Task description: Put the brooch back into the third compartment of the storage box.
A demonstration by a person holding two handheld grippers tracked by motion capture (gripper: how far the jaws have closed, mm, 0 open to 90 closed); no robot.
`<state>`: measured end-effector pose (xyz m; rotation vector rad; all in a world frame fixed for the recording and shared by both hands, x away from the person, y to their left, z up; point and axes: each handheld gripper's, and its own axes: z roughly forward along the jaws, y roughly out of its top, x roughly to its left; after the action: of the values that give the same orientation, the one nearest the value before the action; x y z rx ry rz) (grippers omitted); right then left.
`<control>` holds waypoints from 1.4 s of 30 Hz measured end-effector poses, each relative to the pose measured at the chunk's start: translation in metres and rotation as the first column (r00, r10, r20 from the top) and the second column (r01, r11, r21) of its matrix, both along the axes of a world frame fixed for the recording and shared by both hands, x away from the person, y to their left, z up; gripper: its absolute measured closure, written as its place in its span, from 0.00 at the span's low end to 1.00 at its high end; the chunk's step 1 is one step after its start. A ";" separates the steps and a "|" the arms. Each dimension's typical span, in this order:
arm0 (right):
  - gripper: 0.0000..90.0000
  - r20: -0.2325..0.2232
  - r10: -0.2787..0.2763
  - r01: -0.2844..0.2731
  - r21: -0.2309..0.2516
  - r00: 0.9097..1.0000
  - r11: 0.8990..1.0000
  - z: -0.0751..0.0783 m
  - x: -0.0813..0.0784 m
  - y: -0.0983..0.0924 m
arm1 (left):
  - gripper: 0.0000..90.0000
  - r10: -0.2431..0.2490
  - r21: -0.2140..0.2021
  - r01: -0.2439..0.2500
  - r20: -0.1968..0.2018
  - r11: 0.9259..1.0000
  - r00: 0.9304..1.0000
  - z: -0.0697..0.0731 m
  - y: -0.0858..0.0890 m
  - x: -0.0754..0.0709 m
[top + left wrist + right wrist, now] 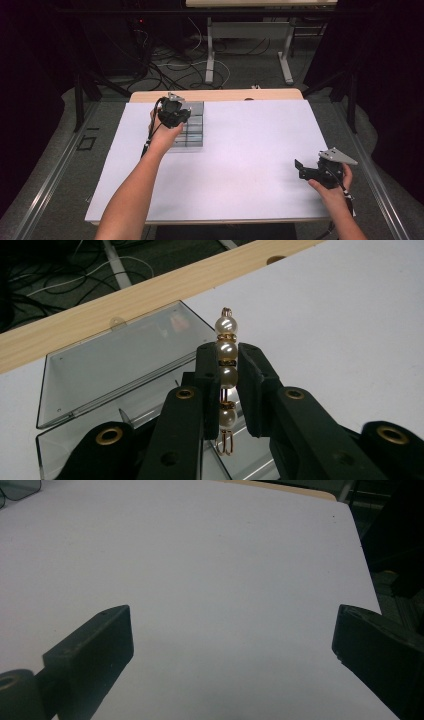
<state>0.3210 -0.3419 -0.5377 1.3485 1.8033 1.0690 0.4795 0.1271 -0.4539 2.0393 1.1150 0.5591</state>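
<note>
White sheeting covers the table (240, 165), and a clear compartment box (115, 365) sits open toward ten o'clock. Over it, the left gripper (227, 370) is clenched on a pearl bar pin (226, 375), held upright between its pads. At four o'clock the right gripper (232, 640) rests, jaws spread and empty. I'd lower the pin slowly into one compartment, then release.

Overhead light falls evenly on the white table sheet (240, 150), which reads bright while its surroundings stay dark. Soft shadows lie under the right gripper (232, 645), whose near jaws blur. Faint glare marks the clear box lid (115, 360); the pearls (226, 370) appear sharp
</note>
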 end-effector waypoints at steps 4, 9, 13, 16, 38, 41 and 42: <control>0.03 0.001 0.001 -0.001 -0.002 1.000 1.000 0.000 0.000 0.000 | 0.89 0.011 -0.003 -0.011 -0.006 1.000 1.000 -0.004 0.001 0.005; 0.03 0.000 0.000 0.000 -0.003 1.000 1.000 0.000 0.000 0.000 | 0.89 0.023 0.003 -0.023 -0.017 1.000 1.000 -0.010 0.000 0.009; 0.03 0.001 0.003 -0.003 -0.001 1.000 1.000 0.000 0.000 0.000 | 0.89 0.030 0.002 -0.030 -0.020 1.000 0.999 -0.014 -0.001 0.012; 0.03 0.001 0.000 0.000 -0.007 1.000 1.000 -0.001 0.001 0.001 | 0.89 0.028 0.009 -0.028 -0.019 1.000 0.999 -0.017 -0.003 0.014; 0.03 -0.005 -0.003 0.003 -0.001 1.000 1.000 -0.002 0.002 0.001 | 0.89 0.027 0.110 -0.018 -0.076 0.994 0.997 -0.046 -0.020 0.026; 0.03 -0.006 0.000 0.000 0.000 1.000 1.000 -0.002 0.001 0.001 | 0.89 0.037 0.121 -0.027 -0.077 0.992 0.996 -0.048 -0.022 0.026; 0.03 -0.006 0.000 0.000 -0.001 1.000 1.000 -0.002 0.001 0.001 | 0.89 0.036 0.124 -0.026 -0.079 0.992 0.996 -0.049 -0.022 0.027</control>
<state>0.3224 -0.3410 -0.5395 1.3526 1.8078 1.0648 0.5063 0.1048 -0.5029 2.1711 1.1878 0.5778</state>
